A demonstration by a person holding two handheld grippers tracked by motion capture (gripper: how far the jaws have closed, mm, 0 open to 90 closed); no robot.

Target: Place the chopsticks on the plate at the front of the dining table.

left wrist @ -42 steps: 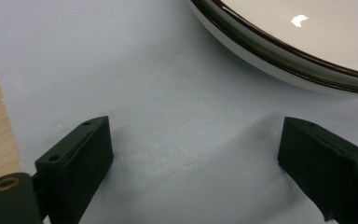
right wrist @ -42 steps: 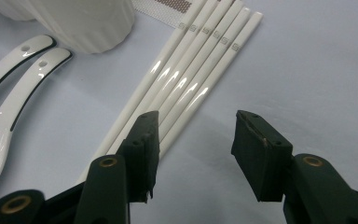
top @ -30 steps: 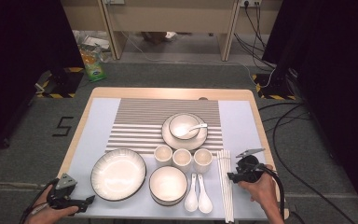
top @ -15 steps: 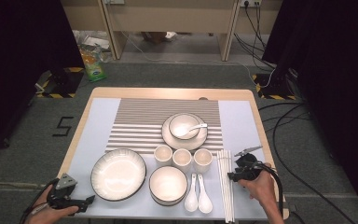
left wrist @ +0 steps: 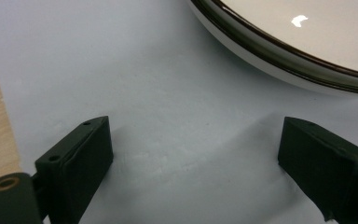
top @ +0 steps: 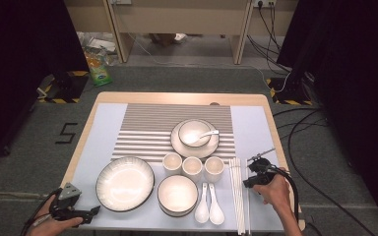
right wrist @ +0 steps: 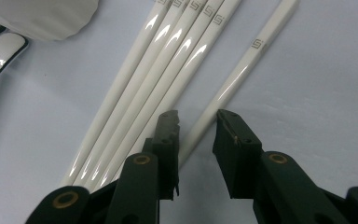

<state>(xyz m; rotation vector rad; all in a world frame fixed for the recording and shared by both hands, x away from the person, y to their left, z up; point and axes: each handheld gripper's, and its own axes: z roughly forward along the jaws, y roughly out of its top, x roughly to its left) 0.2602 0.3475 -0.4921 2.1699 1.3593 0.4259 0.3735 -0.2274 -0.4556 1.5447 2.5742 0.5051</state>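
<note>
A row of white chopsticks lies on the pale blue mat at the right, with one chopstick slightly apart from the others. My right gripper is down over that row. In the right gripper view its jaws straddle the single chopstick; they have just been closing, and a gap still shows beside the stick. The other chopsticks lie just left of the jaws. My left gripper rests open at the front left, its jaws over bare mat beside the dark-rimmed plate.
Left of the chopsticks lie two white spoons, a bowl and the large plate. Three cups stand in a row behind them. A bowl with a spoon sits on a saucer on the striped mat.
The right gripper's jaws have narrowed around the single chopstick and the hand has barely shifted. The left hand and gripper have stayed put.
</note>
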